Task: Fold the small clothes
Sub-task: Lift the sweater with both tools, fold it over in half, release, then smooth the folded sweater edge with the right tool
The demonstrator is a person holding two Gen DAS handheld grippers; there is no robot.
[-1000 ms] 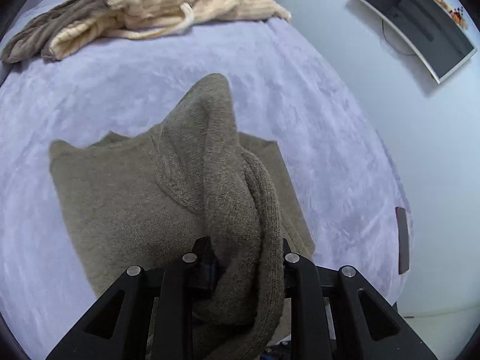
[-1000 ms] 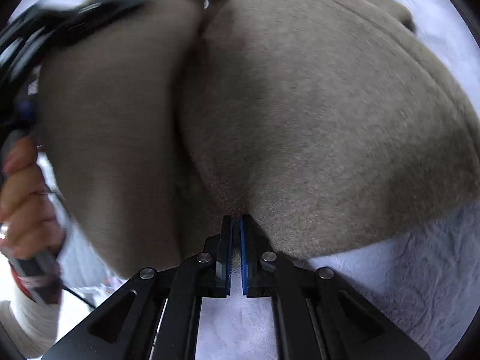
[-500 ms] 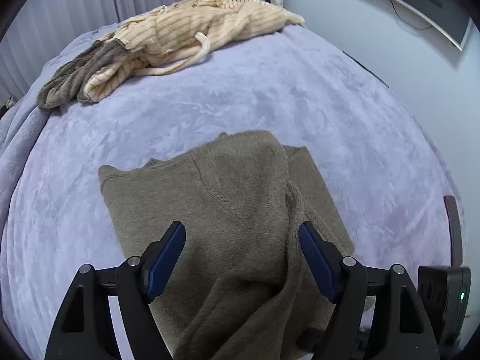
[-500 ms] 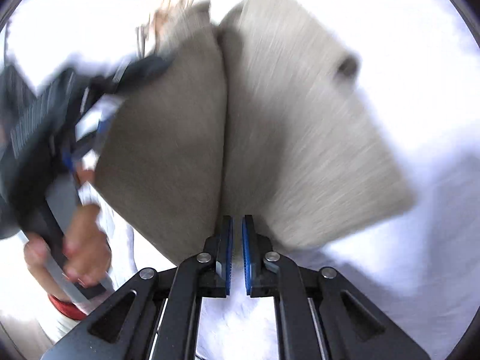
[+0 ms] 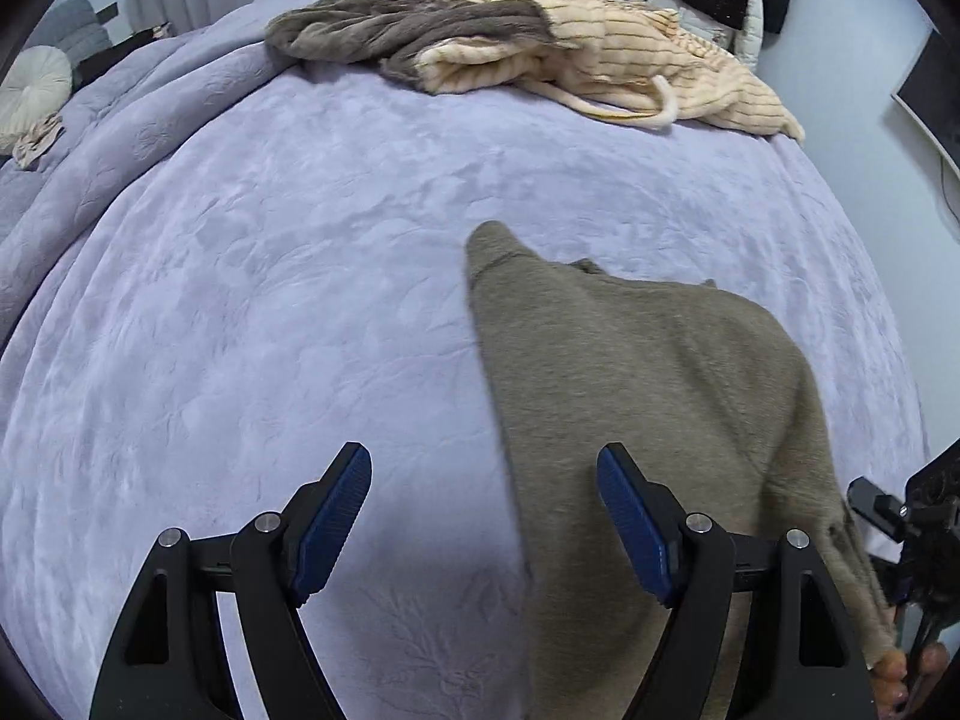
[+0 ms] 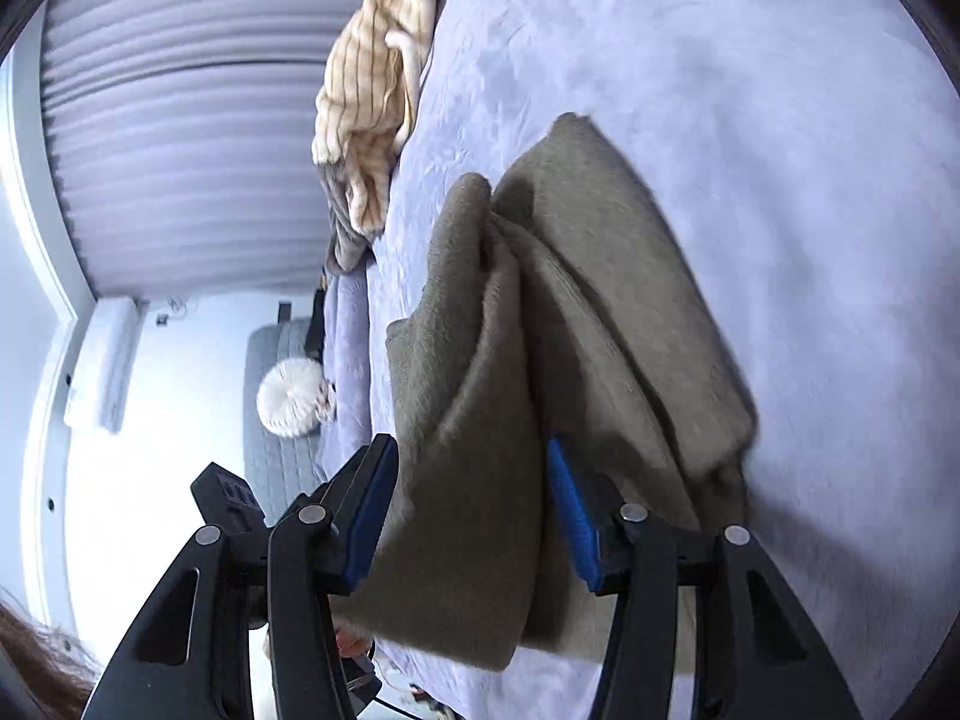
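Between the blue pads of the right hand-held gripper [image 6: 471, 516] hangs a thick fold of the olive-brown sweater [image 6: 576, 324]; its jaws are opening, and the cloth sits in the gap, apparently no longer pinched. The left hand-held gripper [image 5: 483, 531] stands wide open and holds nothing, with the sweater's edge lying just inside its right pad and the rest spreading off to its right and ahead on the lilac bed [image 5: 288, 276]. The sweater looks soft, fuzzy and fairly thick, light enough to lift by one edge yet limp, so it will sag and bunch wherever it is unsupported (the doubled layers between the right pads already slump into a roll). I judge the best hold to be at a hem or folded edge, both corners at once, with the jaws closed over all layers so none slips free. Beyond it, well apart at the far end of the bed, lies a heap of cream ribbed clothes [image 5: 606, 84] and a grey-brown garment [image 5: 408, 30]. A second ago both hand-held grippers were clamped on the sweater, the left with a raised twist of it in its jaws; half a second ago the left had let go over the middle of the sweater, and it now sits off to the sweater's left, while the right has only just begun to release.
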